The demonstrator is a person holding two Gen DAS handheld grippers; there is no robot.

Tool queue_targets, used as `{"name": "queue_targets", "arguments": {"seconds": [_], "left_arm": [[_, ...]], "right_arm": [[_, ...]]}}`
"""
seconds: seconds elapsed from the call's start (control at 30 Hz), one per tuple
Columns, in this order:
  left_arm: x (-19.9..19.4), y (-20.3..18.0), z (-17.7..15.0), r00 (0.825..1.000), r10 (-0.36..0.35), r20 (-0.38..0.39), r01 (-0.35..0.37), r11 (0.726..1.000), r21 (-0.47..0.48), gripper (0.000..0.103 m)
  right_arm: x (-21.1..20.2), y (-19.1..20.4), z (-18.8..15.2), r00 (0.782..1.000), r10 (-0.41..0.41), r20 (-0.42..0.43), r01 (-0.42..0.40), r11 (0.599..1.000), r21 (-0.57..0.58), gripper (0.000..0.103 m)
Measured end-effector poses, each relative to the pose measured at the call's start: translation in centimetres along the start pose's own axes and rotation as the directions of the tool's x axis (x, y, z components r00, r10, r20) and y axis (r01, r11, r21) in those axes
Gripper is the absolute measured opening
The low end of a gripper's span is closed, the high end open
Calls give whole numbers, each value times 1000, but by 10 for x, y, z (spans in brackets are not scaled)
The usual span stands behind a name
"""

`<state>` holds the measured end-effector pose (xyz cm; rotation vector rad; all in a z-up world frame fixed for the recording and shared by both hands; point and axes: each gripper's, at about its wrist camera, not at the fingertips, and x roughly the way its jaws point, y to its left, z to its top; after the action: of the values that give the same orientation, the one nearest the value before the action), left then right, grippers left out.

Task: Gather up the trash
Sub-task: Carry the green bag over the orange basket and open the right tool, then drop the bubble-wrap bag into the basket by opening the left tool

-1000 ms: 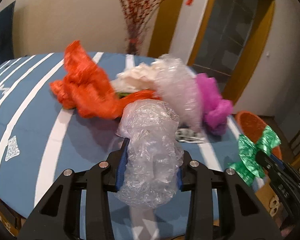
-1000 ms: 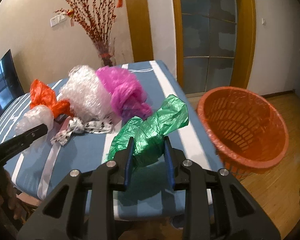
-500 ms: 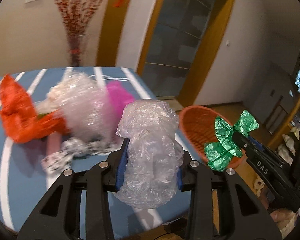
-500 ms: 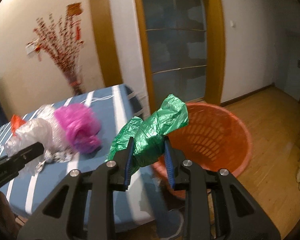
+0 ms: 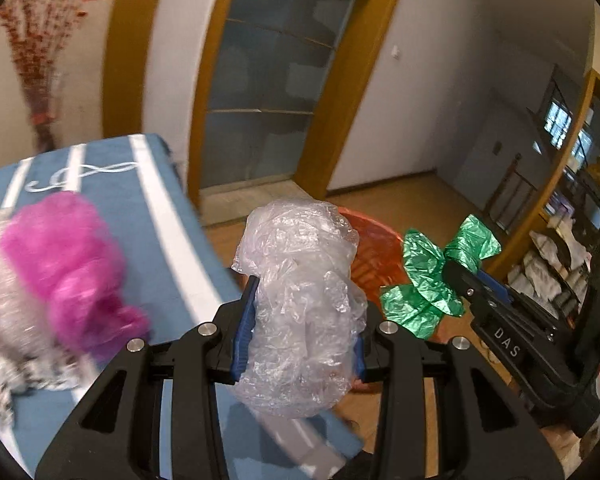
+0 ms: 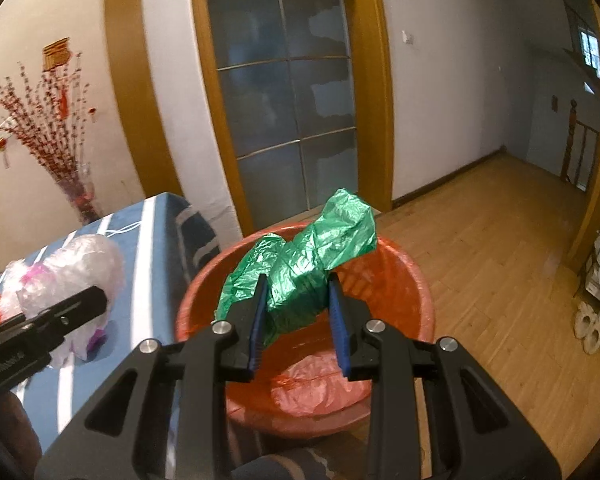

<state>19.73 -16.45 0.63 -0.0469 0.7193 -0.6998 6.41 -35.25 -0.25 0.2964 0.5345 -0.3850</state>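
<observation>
The right hand-held gripper (image 6: 296,316) is clenching a crumpled green bag (image 6: 304,256), and the orange basket (image 6: 404,276) is sitting directly ahead of and below its fingers, so this hand looks nearer for the drop. The left hand-held gripper (image 5: 302,328) is grasping a clear plastic wad (image 5: 300,304) standing upright between its jaws; the basket is lying just beyond it, off the counter (image 5: 156,220) edge.

We see the mouth of the orange basket (image 6: 400,280) standing open with only a pink sheet (image 6: 320,380) low inside, the blue table's (image 6: 156,232) edge close on its left, and bare wooden floor (image 6: 500,240) far right.
</observation>
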Motion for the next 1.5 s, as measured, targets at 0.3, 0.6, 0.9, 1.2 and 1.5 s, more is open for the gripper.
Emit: {"name": "queue_targets", "arguments": {"seconds": [0.3,0.6,0.9,1.2,1.5], "left_arm": [[42,-23,1,996,-53,-68,54,998,21,38],[62,-24,-4,992,-41,-118,42,999,4,63],[38,-16,-12,995,61,-81,-60,998,17,88],[-12,-1,-18,987,159,-24,-158,987,31,91],[-79,40,-28,960,274,58,-273,962,-29,92]], "right_arm": [[34,-28,3,1000,-9,-26,10,999,47,30],[49,-44,3,999,9,-45,-5,996,89,41],[41,-49,-1,999,-25,-40,28,995,99,61],[18,-26,-3,999,8,-37,-5,998,69,63],[-5,42,-7,990,126,-58,-127,992,-24,63]]}}
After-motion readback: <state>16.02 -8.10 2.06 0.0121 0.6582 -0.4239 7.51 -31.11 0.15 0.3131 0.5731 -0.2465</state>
